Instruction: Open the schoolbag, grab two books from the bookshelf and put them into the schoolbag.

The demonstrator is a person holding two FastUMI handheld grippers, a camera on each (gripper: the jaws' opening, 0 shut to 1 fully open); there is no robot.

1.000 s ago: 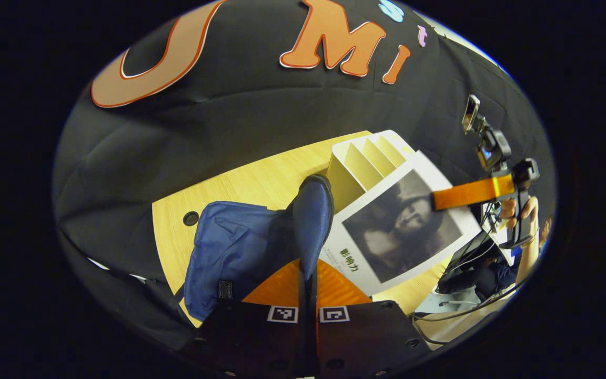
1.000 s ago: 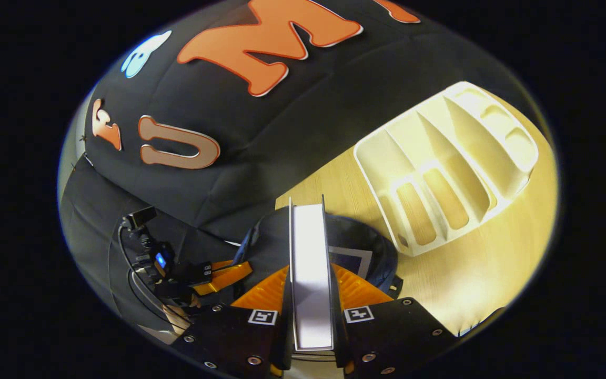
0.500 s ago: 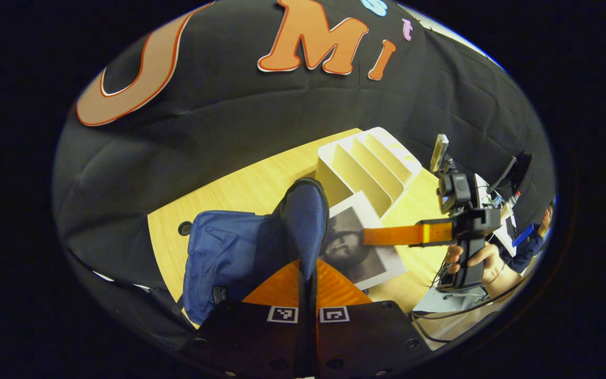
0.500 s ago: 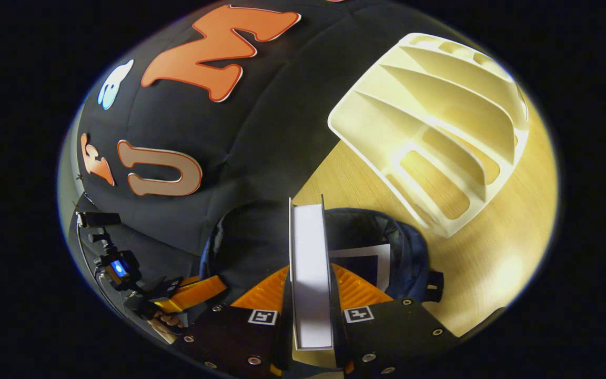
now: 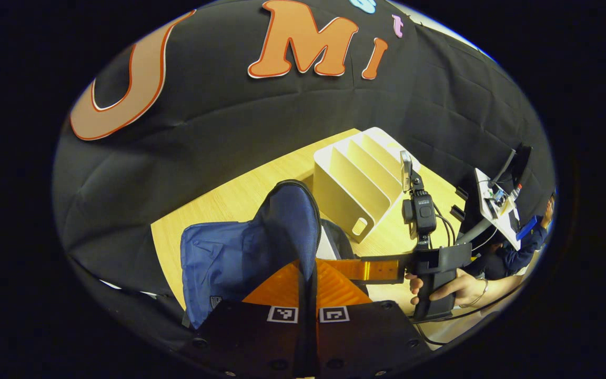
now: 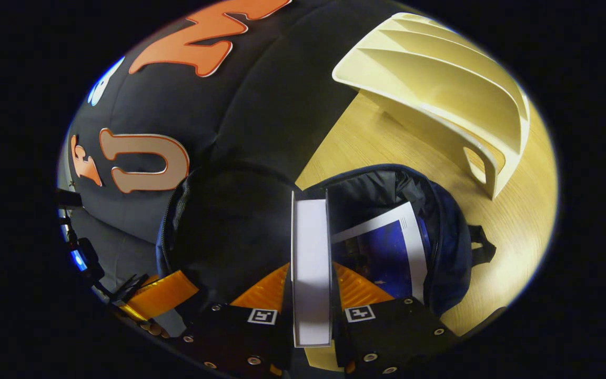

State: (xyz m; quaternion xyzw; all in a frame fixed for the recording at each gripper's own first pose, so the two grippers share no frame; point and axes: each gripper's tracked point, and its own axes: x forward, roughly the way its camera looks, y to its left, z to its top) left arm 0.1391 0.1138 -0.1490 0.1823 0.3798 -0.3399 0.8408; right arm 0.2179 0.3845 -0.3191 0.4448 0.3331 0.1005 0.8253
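Observation:
The blue schoolbag (image 5: pixel 229 260) lies on the wooden table (image 5: pixel 240 195). My left gripper (image 5: pixel 307 266) is shut on its flap (image 5: pixel 292 221) and holds it up, so the mouth gapes. My right gripper (image 6: pixel 311 273) is shut on a white book (image 6: pixel 311 237), seen edge-on, lowered into the bag's dark opening (image 6: pixel 371 195). Beside it in the bag lies a second book with a blue cover (image 6: pixel 387 258). In the left gripper view the right gripper (image 5: pixel 371 269), held by a hand (image 5: pixel 455 287), reaches behind the flap. The white bookshelf (image 5: pixel 358 184) stands just beyond the bag with bare slots.
The bookshelf (image 6: pixel 440 79) is close on the right of the bag's rim (image 6: pixel 453 237). A stand with a small device and cables (image 5: pixel 492 200) is off the table's right edge, with a person's sleeve (image 5: pixel 524 245) behind it. The left gripper (image 6: pixel 161 295) sits low left of the bag.
My right gripper has carried the white book from above the table down into the bag's mouth. The book's cover is now behind the flap. My left gripper kept the flap raised.

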